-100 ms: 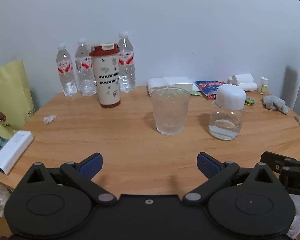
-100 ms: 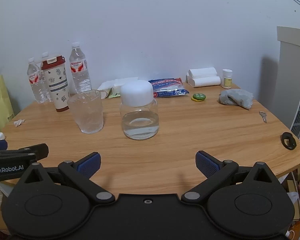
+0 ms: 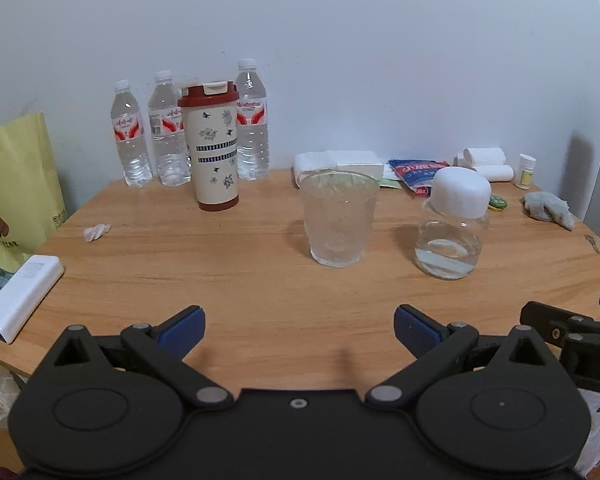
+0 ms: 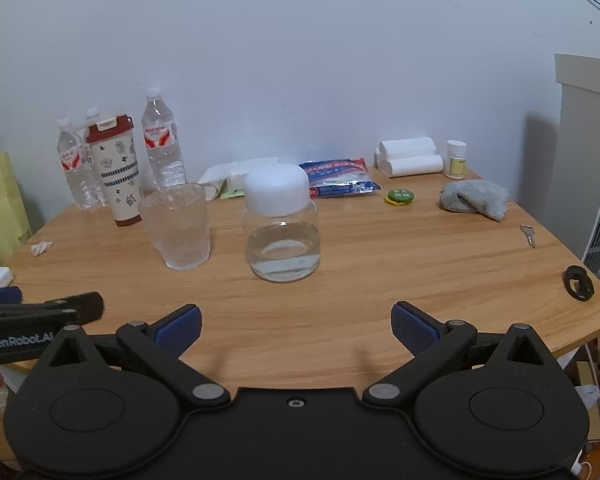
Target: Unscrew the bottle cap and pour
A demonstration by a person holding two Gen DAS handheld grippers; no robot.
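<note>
Nothing moved; capped bottle (image 4: 281, 226) ahead, clear of right gripper (image 4: 296, 324); both grippers released.

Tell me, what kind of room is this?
Probably a room in someone's home, not a lab: a plain wooden table against a white wall, cluttered with water bottles, a floral tumbler, tissue rolls, a pill bottle and a stray key.

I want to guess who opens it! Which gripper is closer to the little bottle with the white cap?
Right. The right gripper faces the bottle nearly straight on; the left gripper has it off to its right.
</note>
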